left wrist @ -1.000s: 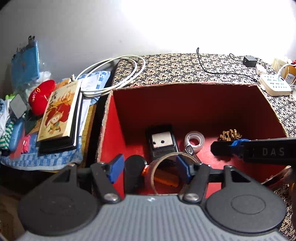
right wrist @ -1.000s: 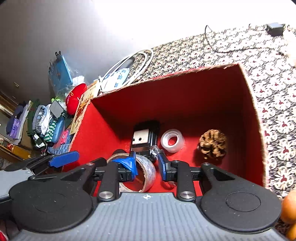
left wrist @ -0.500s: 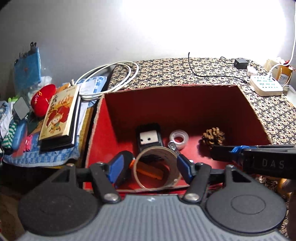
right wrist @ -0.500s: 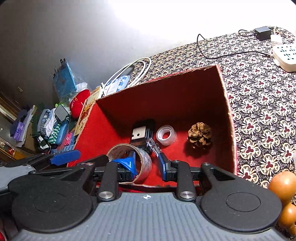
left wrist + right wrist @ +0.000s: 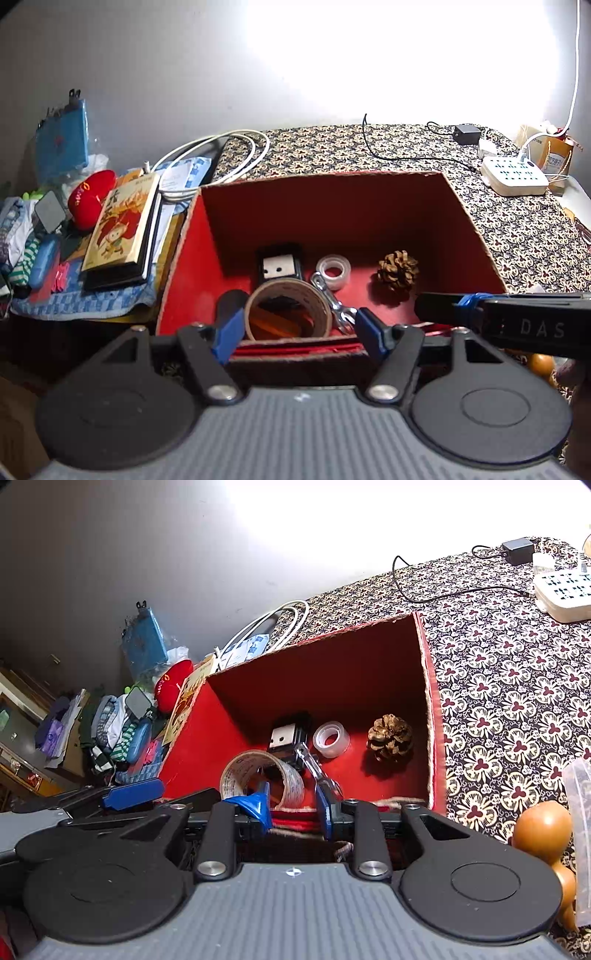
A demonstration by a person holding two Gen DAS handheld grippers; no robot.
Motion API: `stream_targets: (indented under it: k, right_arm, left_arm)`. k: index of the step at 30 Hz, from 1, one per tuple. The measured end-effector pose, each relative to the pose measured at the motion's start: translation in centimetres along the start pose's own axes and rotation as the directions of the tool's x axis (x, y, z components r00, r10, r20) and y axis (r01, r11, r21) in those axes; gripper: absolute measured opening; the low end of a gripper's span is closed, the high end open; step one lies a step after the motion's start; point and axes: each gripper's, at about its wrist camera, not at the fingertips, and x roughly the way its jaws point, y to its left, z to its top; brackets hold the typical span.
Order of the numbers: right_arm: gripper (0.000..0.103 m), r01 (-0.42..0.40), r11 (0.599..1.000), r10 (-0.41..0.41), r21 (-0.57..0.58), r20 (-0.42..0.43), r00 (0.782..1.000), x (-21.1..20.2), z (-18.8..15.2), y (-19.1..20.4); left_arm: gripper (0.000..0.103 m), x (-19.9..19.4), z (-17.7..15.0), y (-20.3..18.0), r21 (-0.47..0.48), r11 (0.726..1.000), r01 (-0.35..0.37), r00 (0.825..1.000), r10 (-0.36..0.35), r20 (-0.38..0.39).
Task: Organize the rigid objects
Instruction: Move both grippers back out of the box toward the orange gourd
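Both tools have pulled back above the red box's near rim, the left tool wide and opening, the right tool narrow and empty, leaving the tape roll deposited inside.

A lived-in home room. A patterned cloth covers the tabletop, with a power strip and cables on it. Beside it lie books, clothes and a red plush in a heap
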Motion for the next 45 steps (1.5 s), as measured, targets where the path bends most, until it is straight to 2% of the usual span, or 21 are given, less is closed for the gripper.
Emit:
stream_targets:
  k: [11, 26, 39, 45]
  right_arm:
    - [0.010, -0.011, 1.000, 0.011, -0.011, -0.024, 1.000, -1.4, -1.5, -0.8]
    - [0.010, 0.007, 1.000, -0.005, 0.020, -0.103, 0.995, -1.8, -3.9, -3.5]
    - [0.010, 0.040, 0.998, -0.034, 0.047, -0.135, 0.990, -2.6, -5.3, -6.0]
    - [0.010, 0.062, 0.995, -0.050, 0.080, -0.148, 0.988, -3.3, -6.1, -7.9]
  left_arm:
    - [0.068, -0.4, -1.8, -1.7, -0.013, 1.000, -0.010, 0.999, 0.010, -0.042]
    - [0.068, 0.7, -3.8, -4.7, 0.005, 1.000, -0.003, 0.992, 0.003, -0.123]
    - [0.069, 1.5, -5.2, -7.1, 0.027, 0.999, 0.016, 0.986, -0.012, -0.165]
    - [0.069, 2.2, -5.9, -8.8, 0.048, 0.998, 0.049, 0.979, -0.038, -0.201]
